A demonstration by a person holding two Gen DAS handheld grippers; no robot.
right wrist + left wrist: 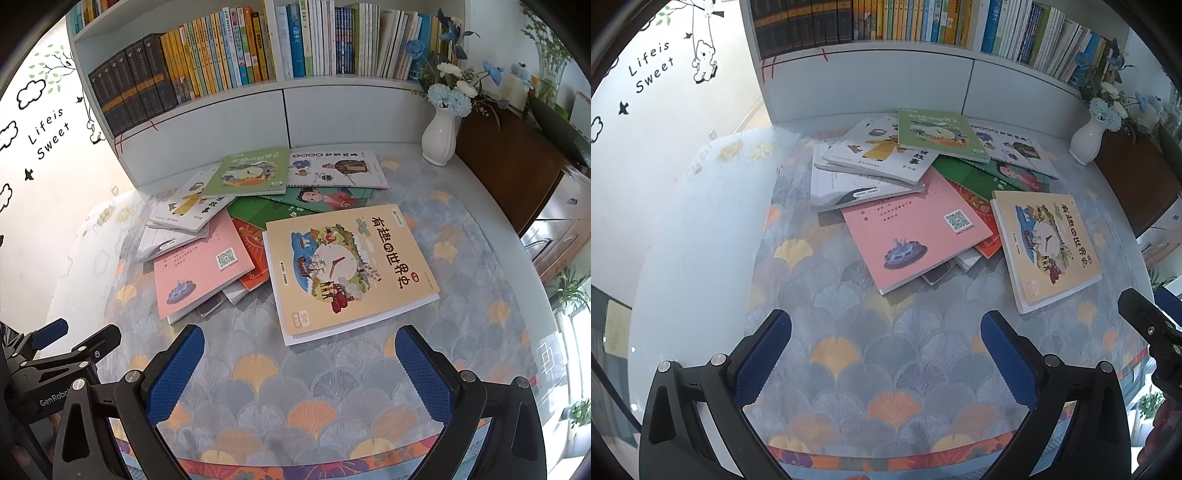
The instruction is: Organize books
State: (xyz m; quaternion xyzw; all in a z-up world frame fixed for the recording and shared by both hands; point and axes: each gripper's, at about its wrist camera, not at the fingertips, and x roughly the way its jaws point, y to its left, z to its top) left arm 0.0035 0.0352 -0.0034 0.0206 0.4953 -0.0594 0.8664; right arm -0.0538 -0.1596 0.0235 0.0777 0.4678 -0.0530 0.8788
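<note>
Yellow book (pixel 351 266) lies nearest — my right gripper (pixel 299 369), wide open and empty like the left gripper (pixel 886 354), should pinch its near edge.

We are looking forward and down from both wrist cameras, low over the near edge of the fan-patterned tablecloth (pixel 849 369), facing the white bookshelf (pixel 332 110). Both views are sharing the scattered pile of picture books (pixel 916 192) (pixel 258 229), the right camera sitting further right.
</note>
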